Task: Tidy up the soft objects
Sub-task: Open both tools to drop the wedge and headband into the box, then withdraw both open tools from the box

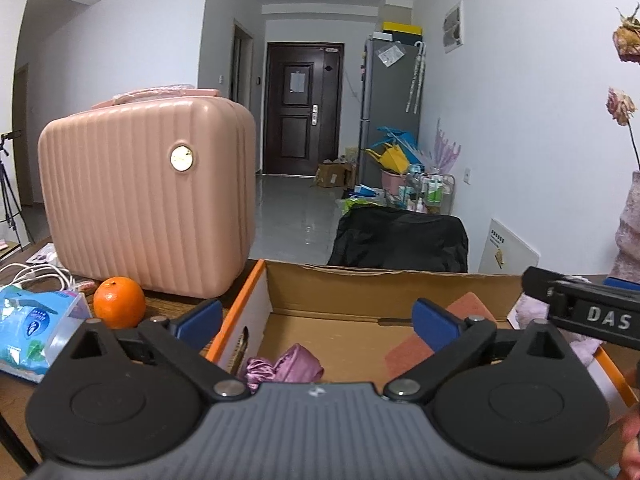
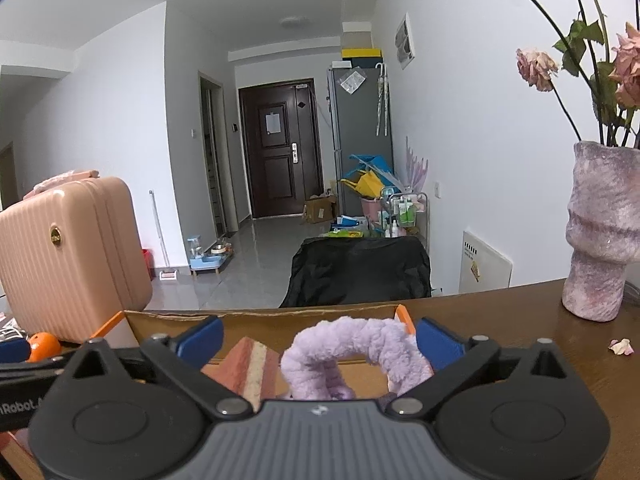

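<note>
A cardboard box [image 1: 360, 280] with orange edges stands open on the wooden table. A shiny purple scrunchie [image 1: 284, 368] lies on its floor just below my left gripper [image 1: 316, 322], which is open with nothing between its blue pads [image 1: 200, 320]. A terracotta sponge [image 1: 412, 348] lies further right in the box. In the right wrist view a fluffy lilac ring [image 2: 352, 344] rests over the box [image 2: 260, 314], between the wide-open jaws of my right gripper [image 2: 318, 336]. It sits close by the right pad [image 2: 438, 340] and clear of the left one. The sponge [image 2: 248, 364] lies beside it.
A pink ribbed suitcase [image 1: 148, 196] stands left of the box, with an orange [image 1: 119, 302], a blue tissue pack [image 1: 32, 332] and white cables [image 1: 36, 274] before it. A mauve vase [image 2: 600, 232] with dried roses and a petal [image 2: 621, 346] sit at the right. A black chair [image 2: 356, 272] is beyond the table edge.
</note>
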`<action>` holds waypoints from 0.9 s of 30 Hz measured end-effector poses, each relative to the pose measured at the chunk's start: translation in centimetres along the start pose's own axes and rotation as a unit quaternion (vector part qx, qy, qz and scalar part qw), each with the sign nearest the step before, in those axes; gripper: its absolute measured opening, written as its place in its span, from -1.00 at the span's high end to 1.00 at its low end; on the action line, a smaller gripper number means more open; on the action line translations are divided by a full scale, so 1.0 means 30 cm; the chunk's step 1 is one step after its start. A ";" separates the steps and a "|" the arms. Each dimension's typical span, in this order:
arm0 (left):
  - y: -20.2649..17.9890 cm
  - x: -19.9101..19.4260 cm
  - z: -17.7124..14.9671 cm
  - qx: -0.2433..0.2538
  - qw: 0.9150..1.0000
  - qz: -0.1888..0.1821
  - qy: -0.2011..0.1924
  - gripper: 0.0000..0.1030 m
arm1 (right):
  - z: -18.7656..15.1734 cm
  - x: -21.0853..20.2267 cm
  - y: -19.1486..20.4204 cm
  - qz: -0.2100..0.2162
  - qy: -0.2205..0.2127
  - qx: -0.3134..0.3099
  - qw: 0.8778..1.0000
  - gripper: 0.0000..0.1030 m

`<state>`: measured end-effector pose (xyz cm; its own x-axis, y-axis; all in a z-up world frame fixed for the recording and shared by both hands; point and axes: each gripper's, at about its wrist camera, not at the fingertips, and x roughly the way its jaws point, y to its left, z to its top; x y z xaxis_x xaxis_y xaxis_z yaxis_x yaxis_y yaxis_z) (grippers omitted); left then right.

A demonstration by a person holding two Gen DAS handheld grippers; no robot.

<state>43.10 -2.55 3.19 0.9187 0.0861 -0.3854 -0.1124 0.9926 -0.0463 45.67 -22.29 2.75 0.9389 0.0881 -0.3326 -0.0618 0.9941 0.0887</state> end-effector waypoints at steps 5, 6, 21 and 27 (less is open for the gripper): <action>0.021 0.002 -0.001 -0.010 1.000 0.009 0.006 -1.00 | 0.008 -0.016 -0.007 0.002 -0.004 0.011 1.000 -1.00; 0.025 0.000 -0.002 -0.011 1.000 0.011 0.006 -1.00 | 0.006 -0.020 -0.008 0.001 -0.004 0.013 1.000 -1.00; 0.064 -0.093 -0.023 -0.017 1.000 0.013 -0.002 -1.00 | -0.021 -0.130 -0.005 0.004 -0.014 0.003 1.000 -1.00; 0.071 -0.147 -0.046 -0.013 1.000 0.008 -0.008 -1.00 | -0.040 -0.191 0.004 0.004 -0.017 -0.015 1.000 -1.00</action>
<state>38.27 -0.92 3.53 0.9225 0.1032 -0.3720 -0.1365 0.9886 -0.0641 39.86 -22.62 3.54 0.9496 0.0937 -0.2992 -0.0783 0.9949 0.0630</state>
